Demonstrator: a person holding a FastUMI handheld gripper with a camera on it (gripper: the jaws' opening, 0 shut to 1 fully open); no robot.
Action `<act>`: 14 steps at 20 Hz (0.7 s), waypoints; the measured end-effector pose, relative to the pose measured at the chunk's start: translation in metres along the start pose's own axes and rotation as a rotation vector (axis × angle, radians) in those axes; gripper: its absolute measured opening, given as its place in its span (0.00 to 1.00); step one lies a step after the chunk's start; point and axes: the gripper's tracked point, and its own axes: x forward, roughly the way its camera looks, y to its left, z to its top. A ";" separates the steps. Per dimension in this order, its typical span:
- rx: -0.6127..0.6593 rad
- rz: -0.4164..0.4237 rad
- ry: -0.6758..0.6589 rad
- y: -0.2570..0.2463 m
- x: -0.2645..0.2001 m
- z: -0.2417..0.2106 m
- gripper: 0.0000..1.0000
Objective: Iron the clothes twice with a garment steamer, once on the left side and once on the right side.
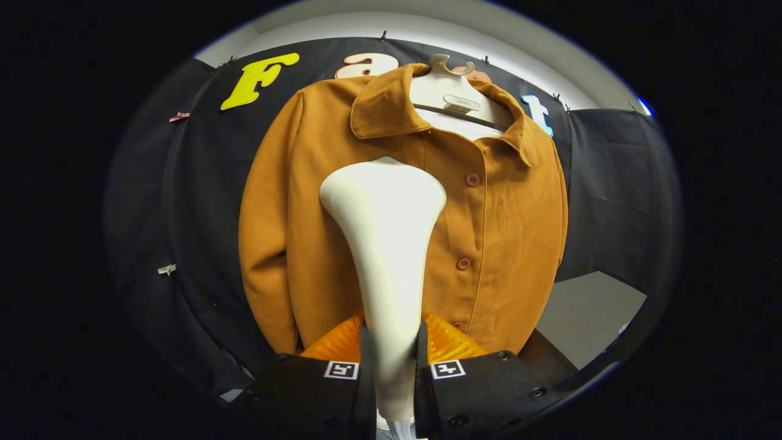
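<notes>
A mustard-brown jacket [507, 232] with a collar and a row of buttons hangs on a white hanger [455, 91] against the black cloth wall. A white garment steamer [385, 232] stands upright between my fingers, its wide head up against the jacket's front, left of the button row at chest height. My gripper [394, 360] is shut on the steamer's narrow handle, one finger pressing on each side. The steamer hides part of the jacket's left front panel.
The black booth cloth [617, 195] surrounds the jacket on both sides. A pale wall or floor patch [586, 318] shows low to the right of the jacket. Small clips [166, 269] pin the cloth on the left.
</notes>
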 end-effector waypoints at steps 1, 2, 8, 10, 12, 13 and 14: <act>-0.005 -0.003 0.002 -0.001 0.001 -0.004 0.28; -0.004 -0.003 0.000 -0.001 0.001 -0.008 0.28; -0.012 0.002 0.032 -0.003 0.001 -0.045 0.28; -0.005 0.009 0.051 -0.002 -0.001 -0.060 0.28; -0.009 0.017 0.064 0.001 -0.002 -0.072 0.28; -0.013 0.022 0.069 0.003 -0.003 -0.079 0.28; -0.017 0.025 0.077 0.004 -0.004 -0.085 0.28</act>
